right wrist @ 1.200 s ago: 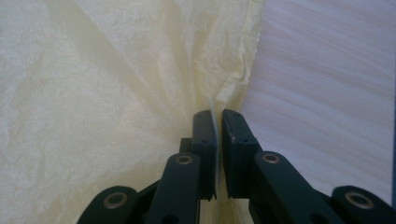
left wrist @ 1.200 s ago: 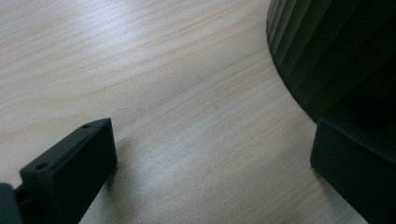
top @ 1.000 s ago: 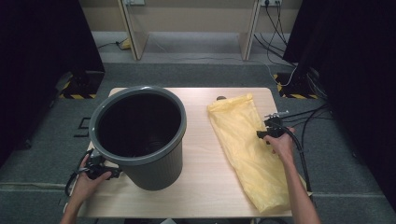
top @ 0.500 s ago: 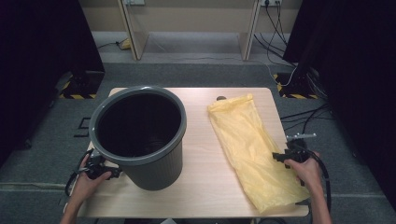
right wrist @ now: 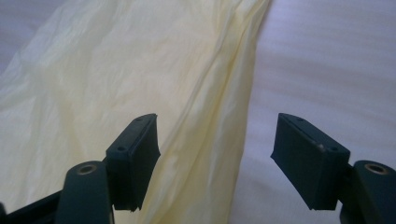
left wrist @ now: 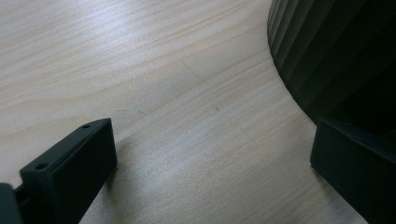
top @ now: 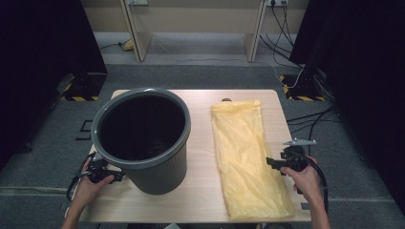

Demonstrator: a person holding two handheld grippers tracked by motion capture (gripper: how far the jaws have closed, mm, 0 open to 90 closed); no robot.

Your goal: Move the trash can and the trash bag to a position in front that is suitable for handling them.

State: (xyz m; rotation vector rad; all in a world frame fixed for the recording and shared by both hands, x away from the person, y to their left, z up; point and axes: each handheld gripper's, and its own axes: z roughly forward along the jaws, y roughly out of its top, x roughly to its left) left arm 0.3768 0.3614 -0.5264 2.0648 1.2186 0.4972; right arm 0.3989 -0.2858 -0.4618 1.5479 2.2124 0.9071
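Observation:
A dark grey ribbed bin (top: 141, 138) stands upright on the left half of the wooden table (top: 200, 200). A yellow plastic bag (top: 246, 157) lies flat along the right half. My left gripper (top: 113, 176) rests at the bin's near-left base. Its jaws stand open (left wrist: 210, 140) over bare wood, and the bin wall (left wrist: 327, 46) is just beside the right jaw. My right gripper (top: 271, 162) hovers at the bag's right edge. Its jaws (right wrist: 217, 130) have just been opening. The bag's edge (right wrist: 224, 116) lies beneath the gap, unpinched.
The table's right edge (top: 292, 157) runs close by my right hand. Cables (top: 310, 119) trail on the grey carpet beyond it. Desk legs (top: 136, 33) and black curtains stand at the back.
My right hand has slid along the bag's right side toward the near edge of the table. The left hand and the bin have stayed put.

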